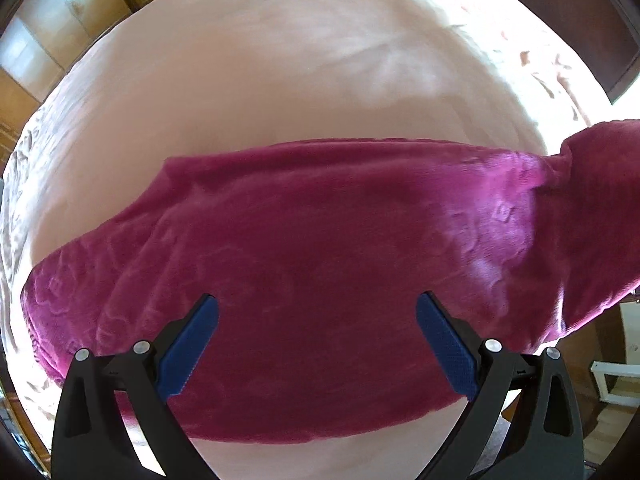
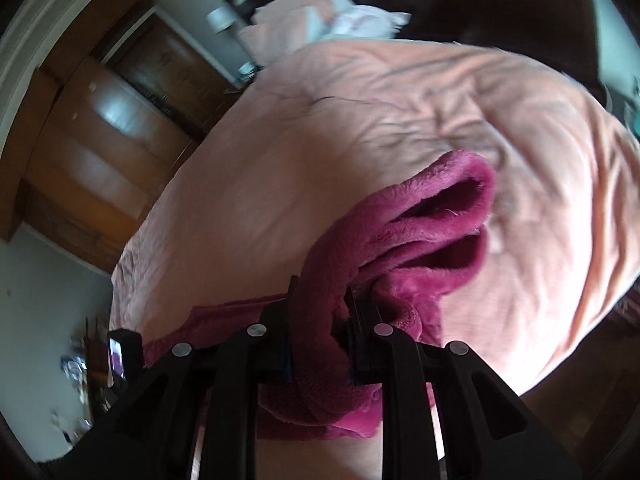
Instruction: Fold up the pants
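1. My left gripper (image 1: 316, 312) hangs over the magenta pants (image 1: 304, 248), its jaws spread wide with nothing between the blue pads (image 1: 188, 352).
2. The pants lie in a long band across the pink bed (image 1: 280, 80), near its close edge, fleece side up.
3. My right gripper (image 2: 320, 300) has its jaws pinching a thick bunch of the fleece, lifted clear of the bed.
4. Past my right jaws the two leg openings (image 2: 448, 216) gape, hanging above the wrinkled cover.
5. Wooden wardrobes (image 2: 92, 140) stand beyond the bed's far side.
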A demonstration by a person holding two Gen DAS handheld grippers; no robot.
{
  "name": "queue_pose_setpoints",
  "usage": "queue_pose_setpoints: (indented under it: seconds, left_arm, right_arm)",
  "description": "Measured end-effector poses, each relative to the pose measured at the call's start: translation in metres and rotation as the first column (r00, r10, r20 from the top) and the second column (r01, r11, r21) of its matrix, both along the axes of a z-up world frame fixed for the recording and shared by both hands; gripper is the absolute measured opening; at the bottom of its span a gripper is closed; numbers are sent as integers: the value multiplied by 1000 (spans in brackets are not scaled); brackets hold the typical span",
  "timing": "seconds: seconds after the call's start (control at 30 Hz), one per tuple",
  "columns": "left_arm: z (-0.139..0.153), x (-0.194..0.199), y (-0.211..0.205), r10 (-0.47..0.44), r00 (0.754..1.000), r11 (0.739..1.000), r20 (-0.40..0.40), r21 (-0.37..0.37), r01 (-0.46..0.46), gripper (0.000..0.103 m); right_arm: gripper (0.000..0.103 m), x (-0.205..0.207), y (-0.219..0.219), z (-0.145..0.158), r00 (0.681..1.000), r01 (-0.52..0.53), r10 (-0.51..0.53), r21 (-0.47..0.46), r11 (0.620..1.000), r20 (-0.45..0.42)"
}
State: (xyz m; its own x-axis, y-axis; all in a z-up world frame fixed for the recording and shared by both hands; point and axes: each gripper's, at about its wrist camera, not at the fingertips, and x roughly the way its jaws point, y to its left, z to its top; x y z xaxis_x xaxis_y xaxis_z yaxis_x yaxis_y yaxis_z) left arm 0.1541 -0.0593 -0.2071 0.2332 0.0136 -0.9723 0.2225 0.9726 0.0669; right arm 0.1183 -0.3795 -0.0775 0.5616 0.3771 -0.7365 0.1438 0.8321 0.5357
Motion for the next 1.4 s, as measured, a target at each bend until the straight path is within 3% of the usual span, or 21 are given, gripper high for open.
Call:
queue_pose_setpoints:
  seconds: [0.2, 0.43, 0.53, 0.6, 0.67, 0.73, 0.9, 1.03, 1.17, 1.4]
  left_arm:
    - [2, -14, 59, 75, 997, 997, 8, -11, -75, 98]
    - [-1, -32, 127, 174, 985, 985, -8, -11, -174, 98]
    - [-3, -39, 147, 196, 980, 981, -17, -7, -196, 98]
    - [-5, -44, 156, 206, 978, 979, -24, -4, -206, 98]
    - [-6, -48, 165, 214, 976, 977, -32, -4, -215, 98]
    - [-9, -49, 169, 219, 975, 976, -43, -7, -219, 98]
    - [-13, -45, 165, 206, 977, 977, -58, -34, -208, 98]
    - [-14, -40, 134, 168, 984, 981, -64, -86, -173, 98]
    - [-11, -38, 103, 113, 992, 986, -61, -113, -120, 98]
    - [-6, -35, 60, 72, 996, 989, -58, -123, -79, 98]
  right_arm:
    - [18, 13, 117, 11, 982, -187, 188, -67, 980, 9]
    - [17, 14, 232, -42, 933, -359, 352, -121, 925, -77]
    - [18, 14, 279, -75, 898, -436, 414, -174, 883, -149]
    - [26, 15, 300, -94, 873, -478, 445, -170, 862, -199]
    - [47, 10, 314, -113, 837, -528, 493, -118, 841, -236]
    - [47, 5, 320, -115, 830, -541, 509, -105, 834, -228]
    - [51, -9, 299, -97, 866, -490, 468, -103, 866, -177]
    - [51, -19, 247, -82, 916, -389, 363, -159, 907, -171]
    - [51, -35, 180, -89, 951, -269, 220, -227, 936, -219]
    - [51, -39, 74, -107, 960, -53, -8, -211, 976, -280]
